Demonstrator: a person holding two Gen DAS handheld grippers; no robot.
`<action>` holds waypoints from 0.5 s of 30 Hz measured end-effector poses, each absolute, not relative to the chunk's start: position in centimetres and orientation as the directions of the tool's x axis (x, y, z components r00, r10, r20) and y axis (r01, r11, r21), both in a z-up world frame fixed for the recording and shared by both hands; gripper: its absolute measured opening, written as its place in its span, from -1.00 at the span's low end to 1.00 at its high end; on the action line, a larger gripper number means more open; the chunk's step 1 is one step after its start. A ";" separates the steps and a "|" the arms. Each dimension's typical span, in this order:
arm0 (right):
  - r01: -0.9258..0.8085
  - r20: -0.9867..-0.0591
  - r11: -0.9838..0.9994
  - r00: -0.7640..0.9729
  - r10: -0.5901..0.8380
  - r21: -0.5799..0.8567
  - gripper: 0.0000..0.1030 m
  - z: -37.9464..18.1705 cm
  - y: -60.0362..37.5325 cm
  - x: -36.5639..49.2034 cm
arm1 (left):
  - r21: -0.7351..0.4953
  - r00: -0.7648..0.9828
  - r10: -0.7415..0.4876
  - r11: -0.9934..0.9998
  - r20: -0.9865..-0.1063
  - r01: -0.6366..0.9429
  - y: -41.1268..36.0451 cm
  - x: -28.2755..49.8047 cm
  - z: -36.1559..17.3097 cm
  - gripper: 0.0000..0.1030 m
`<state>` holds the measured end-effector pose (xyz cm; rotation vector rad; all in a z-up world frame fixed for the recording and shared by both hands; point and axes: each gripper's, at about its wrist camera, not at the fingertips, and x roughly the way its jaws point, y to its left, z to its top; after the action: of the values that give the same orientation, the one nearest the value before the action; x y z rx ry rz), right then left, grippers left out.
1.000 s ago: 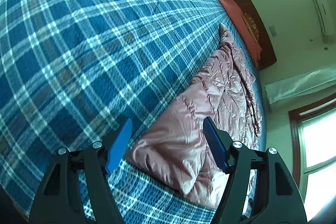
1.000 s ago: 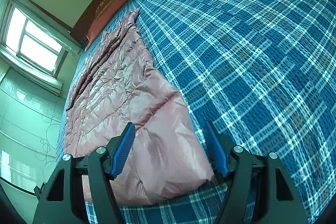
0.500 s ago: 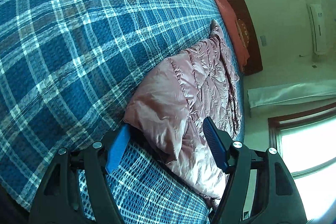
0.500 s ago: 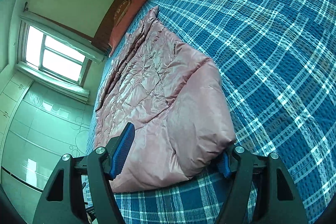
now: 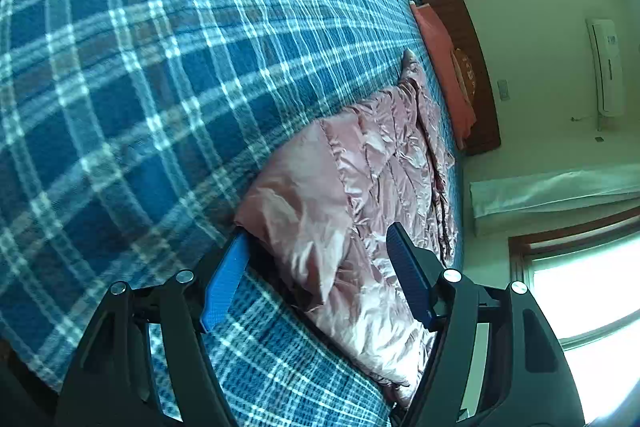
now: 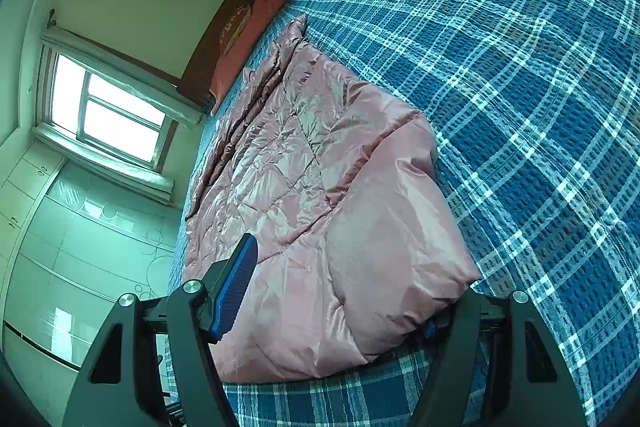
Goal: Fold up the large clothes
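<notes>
A shiny pink quilted down coat (image 5: 360, 187) lies lengthwise on the blue plaid bedspread (image 5: 140, 67). It also shows in the right wrist view (image 6: 320, 195). My left gripper (image 5: 316, 275) is open, its blue pads on either side of the coat's near corner. My right gripper (image 6: 340, 291) is open around the coat's other near corner. Its right pad is mostly hidden under the puffy fabric. Neither gripper pinches the cloth.
An orange pillow (image 5: 444, 67) lies against the dark wooden headboard (image 5: 472, 67) at the far end. The bedspread (image 6: 520, 67) spreads wide beside the coat. Windows (image 6: 112, 115), an air conditioner (image 5: 608, 67) and wardrobe doors (image 6: 80, 247) line the walls.
Both grippers have moved forward and down onto the coat's near end. The corners now sit between the open jaws, and the fabric covers the right gripper's right pad.
</notes>
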<state>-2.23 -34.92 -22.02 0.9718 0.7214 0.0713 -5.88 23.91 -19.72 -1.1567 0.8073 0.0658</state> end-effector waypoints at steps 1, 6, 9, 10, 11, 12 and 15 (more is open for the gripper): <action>0.254 -0.529 0.585 0.767 0.364 0.770 0.30 -22.1 -34.9 -2.3 | -0.780 0.725 -0.330 0.431 -0.605 -0.454 24.4 -6.4 -19.7 0.34; 0.250 -0.540 0.608 0.764 0.354 0.753 0.30 -22.0 -34.5 -2.2 | -0.779 0.717 -0.330 0.402 -0.614 -0.481 25.4 -6.4 -20.5 0.36; 0.245 -0.534 0.605 0.766 0.358 0.757 0.30 -22.0 -34.5 -2.3 | -0.803 0.719 -0.377 0.399 -0.584 -0.443 24.6 -5.0 -20.7 0.35; 0.245 -0.532 0.603 0.766 0.360 0.760 0.30 -22.0 -34.5 -2.4 | -0.811 0.714 -0.398 0.388 -0.576 -0.438 24.1 -4.5 -21.0 0.35; 0.244 -0.530 0.600 0.767 0.361 0.762 0.30 -22.0 -34.5 -2.5 | -0.812 0.711 -0.404 0.390 -0.575 -0.435 23.6 -4.1 -21.0 0.34; 0.244 -0.527 0.597 0.769 0.361 0.764 0.30 -22.0 -34.6 -2.6 | -0.813 0.712 -0.410 0.403 -0.570 -0.419 23.0 -3.8 -20.9 0.33; 0.240 -0.522 0.594 0.772 0.363 0.768 0.30 -22.1 -34.6 -2.7 | -0.820 0.693 -0.457 0.431 -0.558 -0.376 21.0 -2.8 -20.9 0.21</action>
<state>-2.73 -34.63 -22.11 0.9538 0.7134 0.0788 -2.76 20.97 -20.86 -1.1641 0.8543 -0.0583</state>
